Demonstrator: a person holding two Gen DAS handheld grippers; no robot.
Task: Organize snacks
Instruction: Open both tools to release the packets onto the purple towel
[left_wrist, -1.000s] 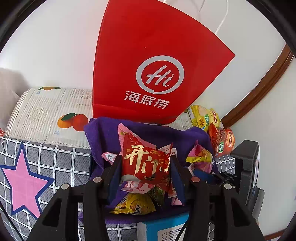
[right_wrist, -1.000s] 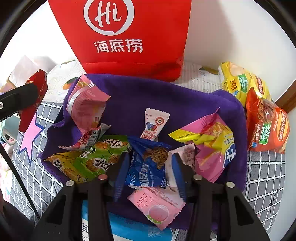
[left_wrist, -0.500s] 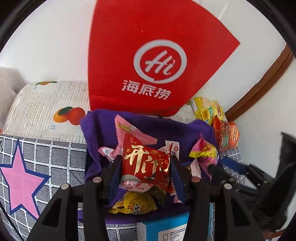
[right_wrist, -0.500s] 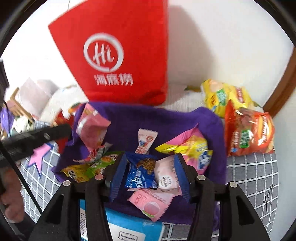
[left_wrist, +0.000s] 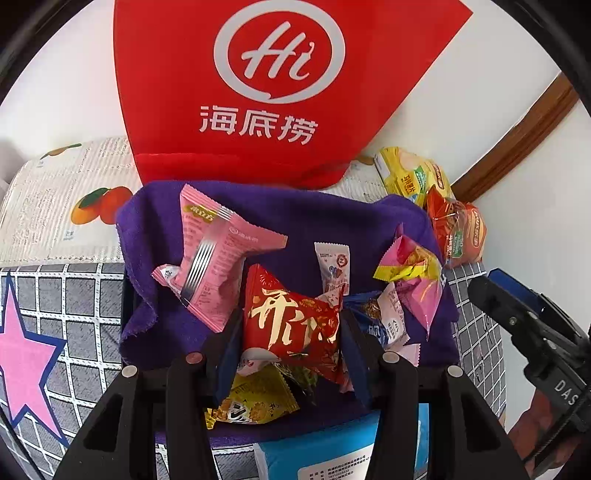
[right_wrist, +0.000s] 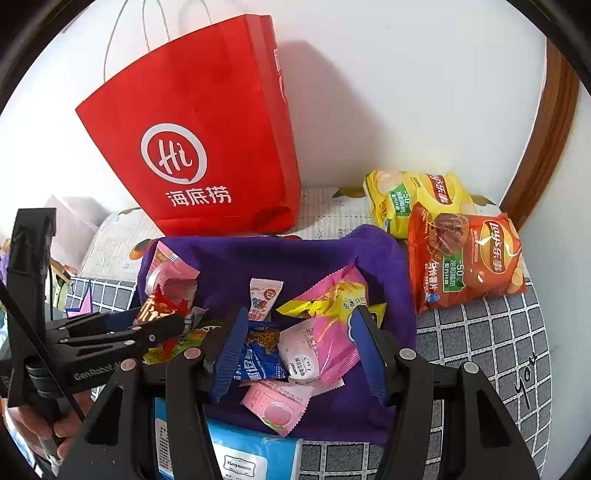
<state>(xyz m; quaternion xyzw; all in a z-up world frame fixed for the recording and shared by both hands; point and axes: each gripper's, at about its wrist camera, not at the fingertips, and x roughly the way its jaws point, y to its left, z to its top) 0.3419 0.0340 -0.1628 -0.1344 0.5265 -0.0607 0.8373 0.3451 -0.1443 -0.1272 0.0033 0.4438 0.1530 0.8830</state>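
We cannot see inside the tall red paper bag. Our left gripper squeezes a shiny red snack packet above the purple cloth-lined box of snacks. Our right gripper, jaws just widening, holds nothing.

Red paper bag: one, standing at the wall. Purple cloth: one. Large chip bags: two, one yellow chip bag, one orange chip bag. Small snack packets on or over the cloth: about ten can be told apart, several overlapping, so the count is rough; among them one red packet with gold lettering and one blue cookie packet. Blue tissue pack: one.
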